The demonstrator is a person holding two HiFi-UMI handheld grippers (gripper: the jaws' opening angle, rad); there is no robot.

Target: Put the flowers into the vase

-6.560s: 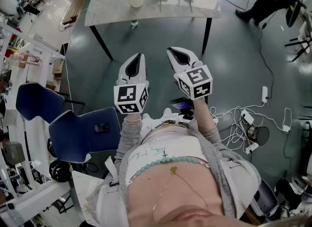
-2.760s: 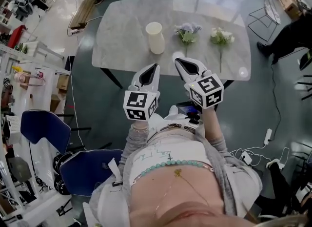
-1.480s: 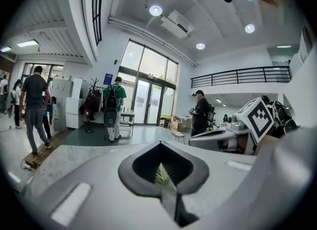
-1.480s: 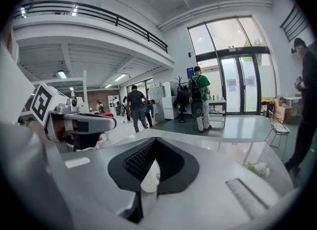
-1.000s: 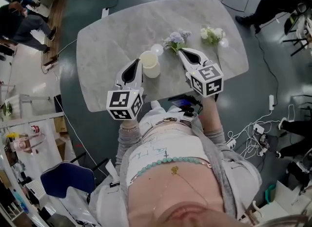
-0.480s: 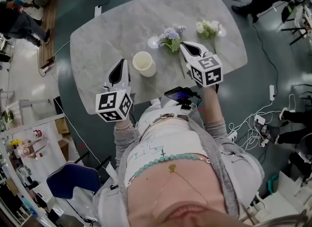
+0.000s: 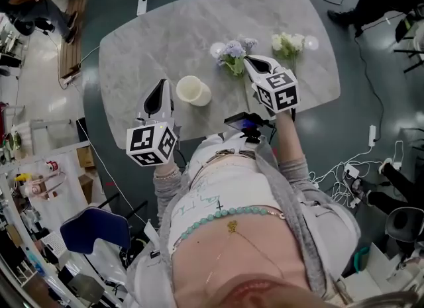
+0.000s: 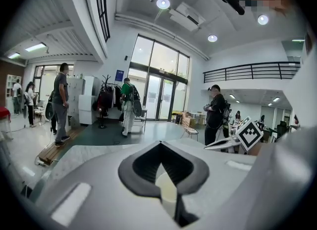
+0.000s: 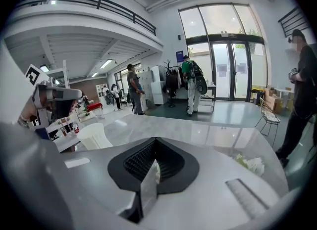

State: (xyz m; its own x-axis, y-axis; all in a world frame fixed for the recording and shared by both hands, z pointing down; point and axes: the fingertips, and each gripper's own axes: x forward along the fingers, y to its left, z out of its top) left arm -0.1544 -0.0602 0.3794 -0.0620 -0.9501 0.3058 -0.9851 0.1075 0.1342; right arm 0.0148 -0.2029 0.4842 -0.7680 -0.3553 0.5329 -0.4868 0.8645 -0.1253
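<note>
Head view, steeply down: pale grey marble-look oval tabletop over a dark floor. Near its front edge, cream cylindrical vase, upright. Right of the vase, purple flower on a green stem; further right, white flower on a green stem. Both flat on the tabletop, apart from each other and outside the vase. Left claw, grey with black pads: hovers just left of the vase, tips pinched together, grips nothing. Right claw: hovers just beside the purple flower, on its near side, tips together as well, carries nothing. Black-and-white marker cube behind the right claw, another behind the left.

Left gripper view: left claw closed at the tips, with a diamond-shaped gap between the black pads. Through that gap, the vase, beyond the claw and not touched by it. At right, the right claw with its marker cube, low over the tabletop. Standing people in the hall behind.

Right gripper view: right claw shut at the tips, nothing clamped. Something pale visible through the pad gap, too small to identify. Vase at left on the tabletop, white flower at right, both well clear of the claw.
</note>
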